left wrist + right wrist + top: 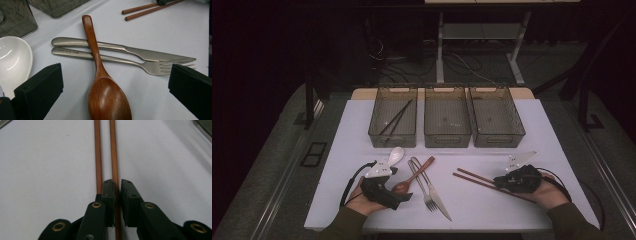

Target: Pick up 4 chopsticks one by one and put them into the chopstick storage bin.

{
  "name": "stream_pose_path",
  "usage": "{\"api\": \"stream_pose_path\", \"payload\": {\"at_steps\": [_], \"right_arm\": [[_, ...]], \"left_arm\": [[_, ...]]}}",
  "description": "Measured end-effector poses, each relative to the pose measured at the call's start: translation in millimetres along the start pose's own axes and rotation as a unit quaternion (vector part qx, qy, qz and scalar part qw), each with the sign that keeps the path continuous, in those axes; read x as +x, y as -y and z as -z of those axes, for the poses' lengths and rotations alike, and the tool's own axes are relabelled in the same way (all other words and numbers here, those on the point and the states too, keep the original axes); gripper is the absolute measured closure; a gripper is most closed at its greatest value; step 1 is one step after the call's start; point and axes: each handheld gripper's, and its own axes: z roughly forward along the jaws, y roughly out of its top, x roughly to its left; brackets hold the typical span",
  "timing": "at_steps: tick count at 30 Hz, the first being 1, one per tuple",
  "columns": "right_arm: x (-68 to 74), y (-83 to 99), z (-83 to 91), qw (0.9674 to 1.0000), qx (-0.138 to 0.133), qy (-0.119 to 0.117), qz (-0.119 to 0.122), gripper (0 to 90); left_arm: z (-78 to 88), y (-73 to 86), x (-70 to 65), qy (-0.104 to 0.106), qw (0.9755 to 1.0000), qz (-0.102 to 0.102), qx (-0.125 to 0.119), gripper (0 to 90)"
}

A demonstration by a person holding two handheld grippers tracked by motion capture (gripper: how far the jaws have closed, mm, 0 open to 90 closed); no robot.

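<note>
- The right gripper (117,192) sits low over the pair of slim brown wooden chopsticks (482,181), which lie side by side on the white table (557,150), near and right, well short of the three smoky clear plastic bins (447,117) at the far edge.
- In the right gripper view its fingers (108,195) stand narrow: one chopstick runs between them and looks pinched, while the other lies just outside the left finger, not caught.
- Judgement: only one stick seems to be caught, so a lift now would probably leave its partner behind. Better to open a little, shift across so both sticks sit between the pads, then close squarely.
- Grip near the middle of their length so they stay level, and lift slowly.
- The left-hand bin already holds dark chopsticks (396,117), so that bin is the likely goal.
- The left gripper (115,85) hovers over the reddish-brown wooden spoon (103,90), fingers wide and holding nothing; the spoon's handle lies across the steel knife (130,51) and the steel fork (120,60), with a white ceramic spoon (12,60) beside them.
</note>
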Motion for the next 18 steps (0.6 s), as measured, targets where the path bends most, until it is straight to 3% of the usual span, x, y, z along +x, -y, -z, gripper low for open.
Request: {"api": "stream_pose_path", "payload": {"at_steps": [18], "right_arm": [[1.0,-2.2,-3.1,1.0000,-0.006,0.005,0.003,83.9]], "left_arm": [[-0.4,0.1,-0.3,0.001,1.0000,-0.002,0.001,0.0]]}}
